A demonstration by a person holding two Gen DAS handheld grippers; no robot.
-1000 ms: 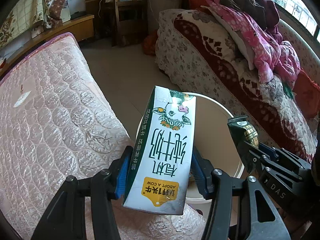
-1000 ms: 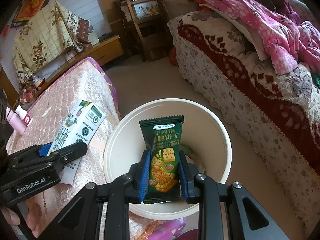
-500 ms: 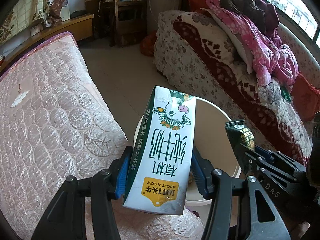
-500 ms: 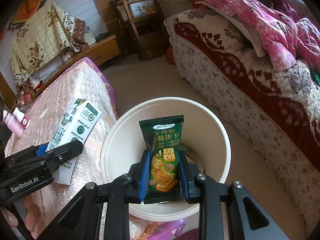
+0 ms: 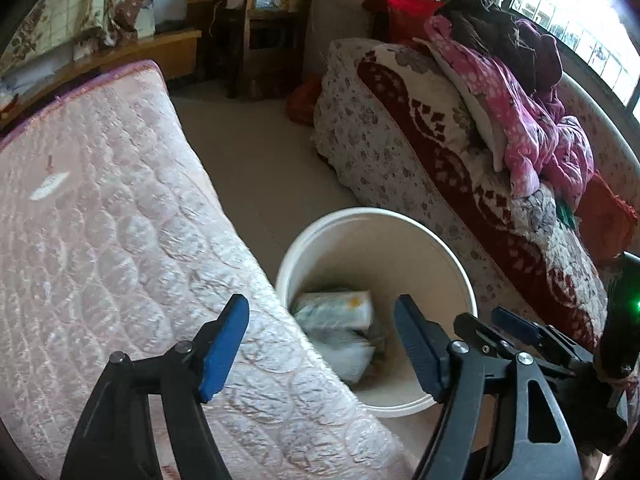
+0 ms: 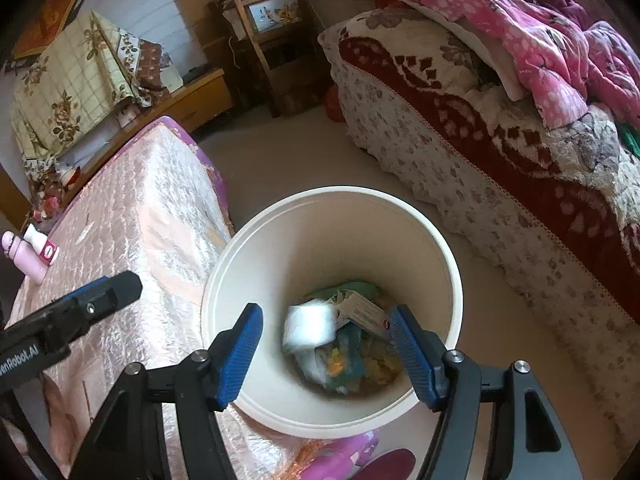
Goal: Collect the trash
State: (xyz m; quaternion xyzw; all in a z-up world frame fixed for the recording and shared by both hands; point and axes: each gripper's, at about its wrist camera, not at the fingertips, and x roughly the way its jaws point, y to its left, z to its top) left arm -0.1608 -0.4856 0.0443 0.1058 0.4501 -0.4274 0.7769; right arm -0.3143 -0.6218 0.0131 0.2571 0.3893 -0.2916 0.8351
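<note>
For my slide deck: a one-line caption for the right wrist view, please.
Right gripper, jaws just opened and empty, above the white bin of trash beside the pink mattress.

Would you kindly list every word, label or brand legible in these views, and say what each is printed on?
"enRobot.AI": white lettering, cut off by the frame edge, on the left gripper body in the right wrist view.
Carton in the white bin: print blurred, unreadable.
Pink bottles on the mattress: labels too small.

Bin (image 6: 224,280) mouth open just ahead of right gripper (image 6: 326,350); mattress (image 6: 132,216) edge crowds its left, sofa (image 6: 460,168) blocks far right.
</note>
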